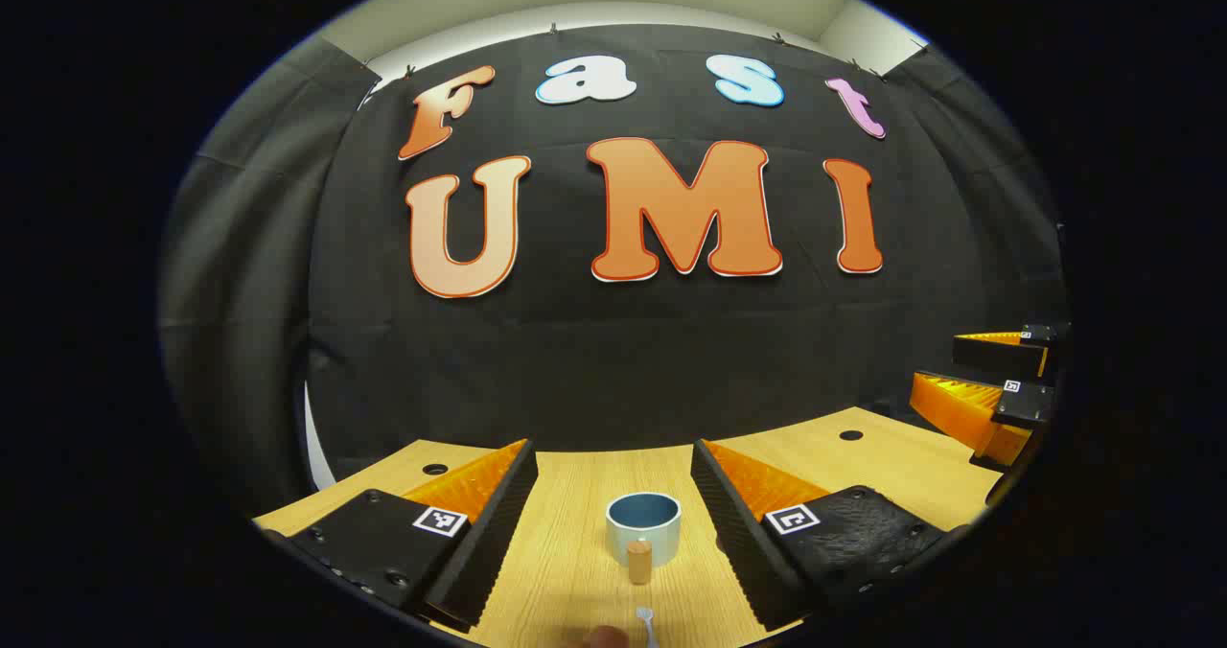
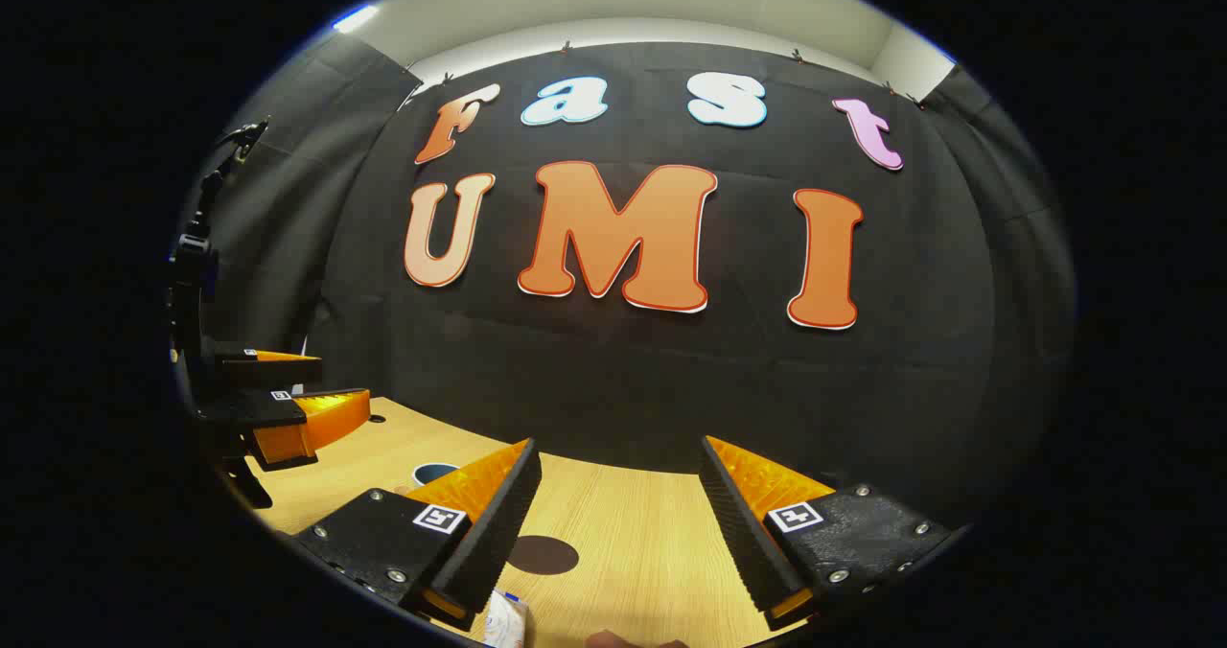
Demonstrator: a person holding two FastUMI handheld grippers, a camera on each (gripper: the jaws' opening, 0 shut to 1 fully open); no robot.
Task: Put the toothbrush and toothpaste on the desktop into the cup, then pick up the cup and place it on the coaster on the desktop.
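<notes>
Between the left hand-held gripper [image 1: 613,514] fingers (spread) stands the cup [image 1: 643,525].

Recording booth, cloth wall [image 1: 613,360] (black), wooden desktop [image 1: 575,533]

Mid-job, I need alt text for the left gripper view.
The left tongs hang open above the wooden desktop, an empty cup between their fingers. A toothbrush lies just before the cup, and the right tongs hover at far right.
</notes>
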